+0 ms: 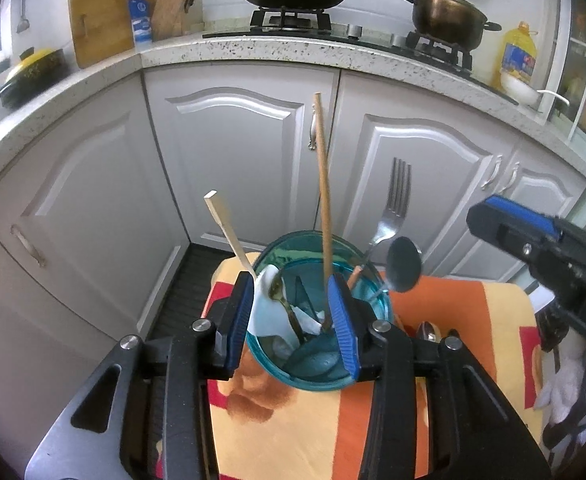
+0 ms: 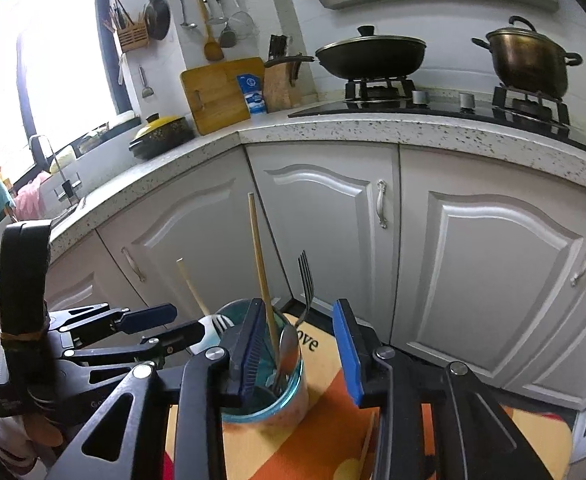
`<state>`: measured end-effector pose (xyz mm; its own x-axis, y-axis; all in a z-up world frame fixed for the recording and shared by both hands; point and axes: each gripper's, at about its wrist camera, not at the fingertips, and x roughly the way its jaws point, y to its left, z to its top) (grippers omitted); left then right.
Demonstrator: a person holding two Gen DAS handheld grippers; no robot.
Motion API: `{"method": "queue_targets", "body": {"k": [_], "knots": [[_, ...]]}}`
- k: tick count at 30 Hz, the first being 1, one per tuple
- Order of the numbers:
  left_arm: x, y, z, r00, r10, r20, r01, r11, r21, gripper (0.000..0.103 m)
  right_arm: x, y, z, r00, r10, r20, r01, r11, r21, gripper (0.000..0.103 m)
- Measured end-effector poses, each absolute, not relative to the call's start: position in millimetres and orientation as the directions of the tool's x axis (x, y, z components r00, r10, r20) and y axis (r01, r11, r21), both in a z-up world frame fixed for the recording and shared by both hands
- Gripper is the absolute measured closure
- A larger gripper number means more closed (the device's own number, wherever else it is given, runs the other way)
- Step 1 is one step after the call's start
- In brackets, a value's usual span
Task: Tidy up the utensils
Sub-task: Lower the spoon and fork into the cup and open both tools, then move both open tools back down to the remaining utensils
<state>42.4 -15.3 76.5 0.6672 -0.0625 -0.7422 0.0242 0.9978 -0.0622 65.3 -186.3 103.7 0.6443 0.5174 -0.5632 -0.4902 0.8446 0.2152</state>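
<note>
both grippers, left gripper (image 1: 293, 320) and right gripper (image 2: 299, 354), jaws apart near teal cup (image 1: 377, 300).

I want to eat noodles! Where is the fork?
The fork stands tines-up in the blue glass cup, at its right side beside the metal spoon in the left wrist view.

The teal glass (image 1: 317, 360) is crowded: a tall chopstick (image 1: 323, 184), a pale stick (image 1: 229, 232), a fork (image 1: 399, 200) and a spoon (image 1: 404, 264) stand up from it, blocking a straight descent. The left claw (image 1: 293, 320) flanks its rim. Open orange cloth (image 1: 465, 320) lies to the right.
</note>
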Motion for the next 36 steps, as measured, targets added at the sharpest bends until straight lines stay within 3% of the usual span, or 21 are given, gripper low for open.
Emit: {"method": "queue_targets", "body": {"k": [28, 36], "knots": [[-13.2, -100.5, 70.4, 0.621, -0.152, -0.769, 0.143, 0.987, -0.079, 0.065, -17.8, -270.6, 63.6, 0.644, 0.307, -0.701, -0.247, 0.950, 0.189, 0.063], [-16.0, -109.8, 47.2, 0.550, -0.214, -0.807, 0.165, 0.975, -0.146, 0.065, -31.5, -302.7, 35.9, 0.610, 0.264, -0.747, -0.199, 0.964, 0.179, 0.063]]}}
